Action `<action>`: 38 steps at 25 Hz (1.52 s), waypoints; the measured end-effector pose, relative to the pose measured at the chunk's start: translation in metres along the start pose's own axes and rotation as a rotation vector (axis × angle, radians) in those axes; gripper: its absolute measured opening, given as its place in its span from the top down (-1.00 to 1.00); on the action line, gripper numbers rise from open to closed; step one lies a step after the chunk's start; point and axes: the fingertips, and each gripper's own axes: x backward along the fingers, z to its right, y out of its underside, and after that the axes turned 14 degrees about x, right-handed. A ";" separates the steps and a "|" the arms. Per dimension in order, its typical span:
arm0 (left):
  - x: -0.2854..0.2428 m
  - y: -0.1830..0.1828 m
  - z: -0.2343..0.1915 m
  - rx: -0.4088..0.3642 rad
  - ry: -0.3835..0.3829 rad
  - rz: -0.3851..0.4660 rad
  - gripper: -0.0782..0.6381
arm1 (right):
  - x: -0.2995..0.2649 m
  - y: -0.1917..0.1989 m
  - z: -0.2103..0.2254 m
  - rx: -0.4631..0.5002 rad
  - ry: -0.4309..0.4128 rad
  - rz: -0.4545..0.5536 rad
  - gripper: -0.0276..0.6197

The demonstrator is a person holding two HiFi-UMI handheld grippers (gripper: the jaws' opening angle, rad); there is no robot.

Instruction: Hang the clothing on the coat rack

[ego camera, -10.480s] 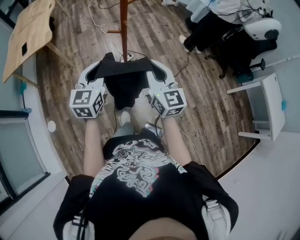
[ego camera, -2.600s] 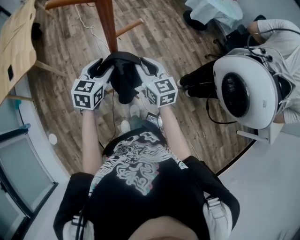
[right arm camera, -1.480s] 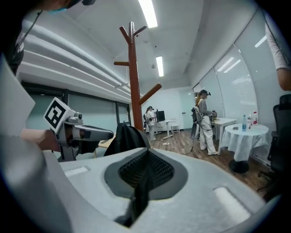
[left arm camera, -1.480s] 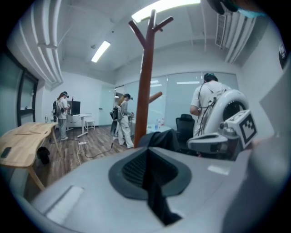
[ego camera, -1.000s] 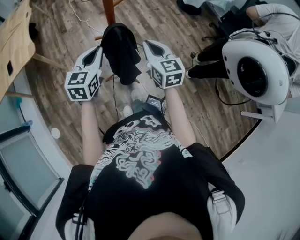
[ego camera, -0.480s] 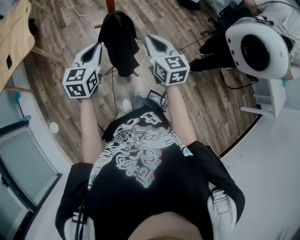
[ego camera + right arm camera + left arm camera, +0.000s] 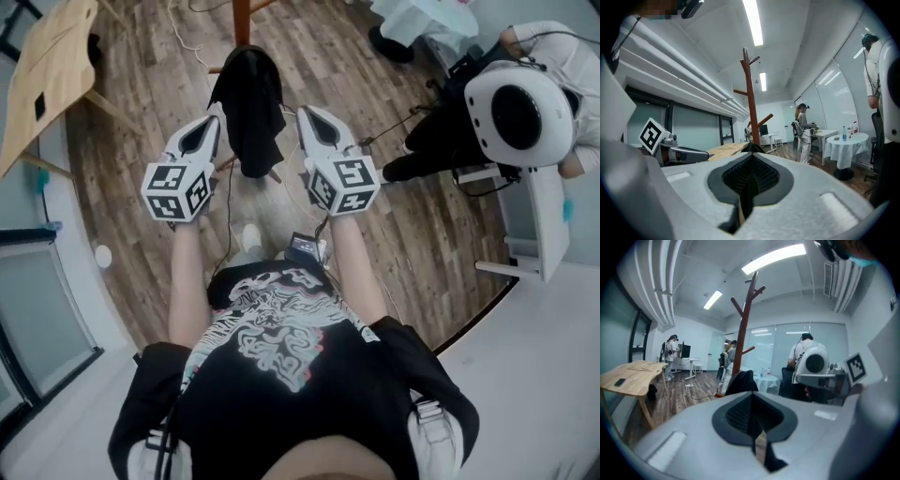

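black clothing [image 7: 249,108] hung on coat rack [image 7: 242,17] — no longer held, left gripper [image 7: 216,116] and right gripper [image 7: 307,114] fingers clenched empty

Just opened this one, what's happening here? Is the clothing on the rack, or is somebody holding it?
A person holds a gripper in each hand in front of a wooden coat rack. The black garment hangs draped on the rack, on what looks like a low branch, and neither gripper has hold of it. The left gripper and the right gripper flank it, both with jaws shut and nothing between them. The hanging looks done.
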 end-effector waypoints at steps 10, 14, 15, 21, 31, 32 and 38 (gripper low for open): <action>0.057 0.011 0.059 -0.081 -0.088 0.077 0.81 | 0.067 -0.004 -0.024 -0.018 -0.041 0.028 0.92; 0.077 0.021 0.067 -0.077 -0.119 0.078 0.81 | 0.083 -0.002 -0.037 -0.040 -0.081 0.030 0.92; 0.081 0.021 0.069 -0.076 -0.121 0.079 0.81 | 0.086 -0.002 -0.040 -0.037 -0.083 0.031 0.92; 0.089 0.018 0.075 -0.052 -0.101 0.095 0.81 | 0.101 -0.010 -0.056 -0.026 -0.087 0.049 0.92; 0.094 0.025 0.073 -0.062 -0.057 0.065 0.81 | 0.112 -0.012 -0.070 -0.004 -0.024 0.054 0.92; 0.097 0.025 0.070 -0.061 -0.056 0.065 0.81 | 0.111 -0.013 -0.072 -0.003 -0.020 0.053 0.92; 0.110 0.029 0.047 -0.034 -0.058 0.056 0.81 | 0.103 -0.010 -0.085 -0.008 0.002 0.038 0.92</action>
